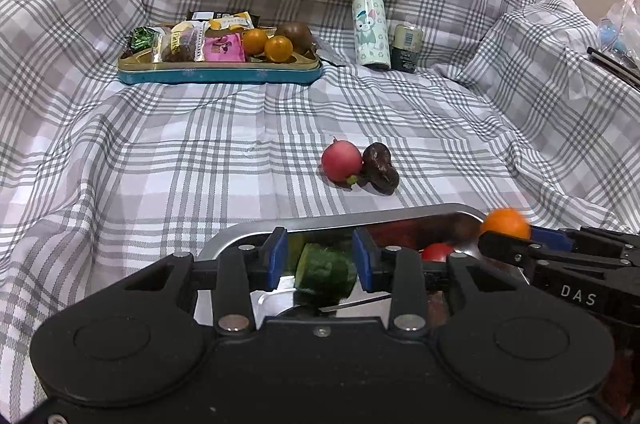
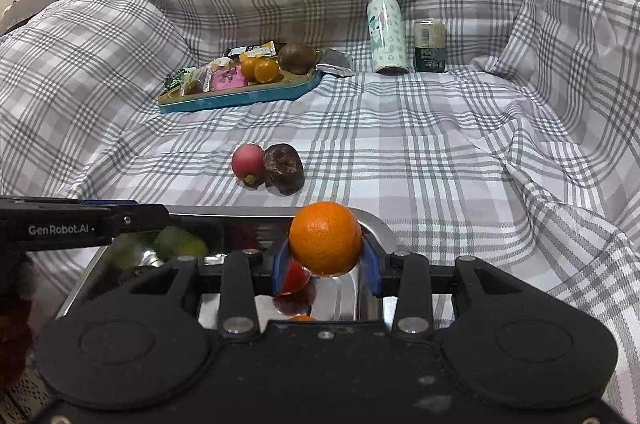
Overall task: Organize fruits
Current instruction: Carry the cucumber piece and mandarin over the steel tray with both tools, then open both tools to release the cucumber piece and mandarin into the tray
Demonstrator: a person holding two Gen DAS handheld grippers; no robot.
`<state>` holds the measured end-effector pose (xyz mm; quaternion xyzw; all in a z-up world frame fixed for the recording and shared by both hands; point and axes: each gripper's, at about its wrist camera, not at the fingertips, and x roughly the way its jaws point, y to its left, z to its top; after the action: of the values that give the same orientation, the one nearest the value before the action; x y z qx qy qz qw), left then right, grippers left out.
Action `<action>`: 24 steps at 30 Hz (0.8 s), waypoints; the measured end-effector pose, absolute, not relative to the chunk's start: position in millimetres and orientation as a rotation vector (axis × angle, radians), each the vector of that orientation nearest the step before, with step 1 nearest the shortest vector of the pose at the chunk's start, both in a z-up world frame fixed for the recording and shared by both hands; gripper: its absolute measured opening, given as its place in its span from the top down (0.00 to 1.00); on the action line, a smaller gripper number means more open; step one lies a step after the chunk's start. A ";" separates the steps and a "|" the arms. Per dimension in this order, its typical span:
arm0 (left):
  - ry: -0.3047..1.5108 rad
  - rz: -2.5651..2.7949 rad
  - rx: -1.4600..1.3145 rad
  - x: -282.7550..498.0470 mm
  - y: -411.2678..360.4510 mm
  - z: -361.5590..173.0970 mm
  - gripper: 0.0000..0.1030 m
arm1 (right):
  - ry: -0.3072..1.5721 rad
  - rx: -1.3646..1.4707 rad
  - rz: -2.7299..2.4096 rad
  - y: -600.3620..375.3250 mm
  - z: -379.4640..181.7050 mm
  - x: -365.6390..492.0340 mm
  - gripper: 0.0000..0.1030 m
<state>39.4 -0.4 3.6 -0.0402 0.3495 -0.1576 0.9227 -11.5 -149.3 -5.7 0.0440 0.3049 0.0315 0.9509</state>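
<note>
Lettering "GenRobot.AI" marks left gripper (image 2: 132, 220), jaws seemingly clenching cucumber (image 1: 326, 274); right gripper (image 2: 325, 264) grips orange (image 2: 325, 244).

A sofa-like surface is draped throughout in a grey-and-white plaid cloth (image 1: 200, 152), heaped into folds toward twelve o'clock. At about eleven o'clock a teal-sided tin (image 1: 220, 74) is seen, in which wrapped snacks are packed: a green foil sweet (image 1: 141, 38), a pink packet (image 1: 224, 49) and a clear-wrapped brown bar (image 1: 182, 48). A silver foil sachet (image 2: 334, 62) lies against the tin's three-o'clock end. At about one o'clock a pale cartoon-printed bottle (image 1: 371, 28) stands upright, with a dark green can (image 1: 406, 48) just beside it at its three o'clock.
</note>
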 end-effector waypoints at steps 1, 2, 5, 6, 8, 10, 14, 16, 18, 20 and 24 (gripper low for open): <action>0.716 -0.323 -0.083 39.1 -0.1 3.7 0.58 | 0.615 0.088 0.065 -149.1 -5.2 -12.5 0.61; 0.716 -0.322 -0.084 39.0 -0.1 3.8 0.58 | 0.608 0.086 0.068 -148.7 -4.4 -13.4 0.61; 0.718 -0.314 -0.082 39.3 -0.1 3.2 0.58 | 0.608 0.078 0.068 -147.0 -4.6 -13.0 0.61; 0.720 -0.310 -0.080 39.6 -0.3 2.9 0.58 | 0.607 0.077 0.067 -146.8 -4.6 -13.0 0.61; 0.723 -0.306 -0.080 39.8 -0.1 2.4 0.58 | 0.605 0.080 0.067 -147.7 -4.4 -12.6 0.61; 0.725 -0.302 -0.079 39.8 0.2 2.1 0.58 | 0.605 0.084 0.063 -148.8 -4.2 -12.1 0.61; 0.727 -0.288 -0.076 40.0 0.3 1.7 0.58 | 0.607 0.084 0.059 -149.5 -4.5 -12.2 0.61; 0.729 -0.281 -0.075 40.8 0.5 1.4 0.58 | 0.605 0.083 0.058 -149.2 -4.4 -12.0 0.61; 0.730 -0.269 -0.074 41.2 0.3 0.7 0.58 | 0.605 0.083 0.057 -149.4 -4.5 -11.9 0.61; 0.731 -0.255 -0.069 41.5 0.2 0.3 0.58 | 0.605 0.083 0.055 -149.5 -4.5 -11.7 0.61; 0.726 -0.237 -0.054 40.8 -1.0 0.0 0.58 | 0.605 0.084 0.049 -149.5 -4.7 -11.3 0.61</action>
<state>40.8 -1.0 0.0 -0.0264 0.3543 -0.1155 0.9276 -11.3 -149.5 -4.7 0.0415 0.2979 0.0239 0.9534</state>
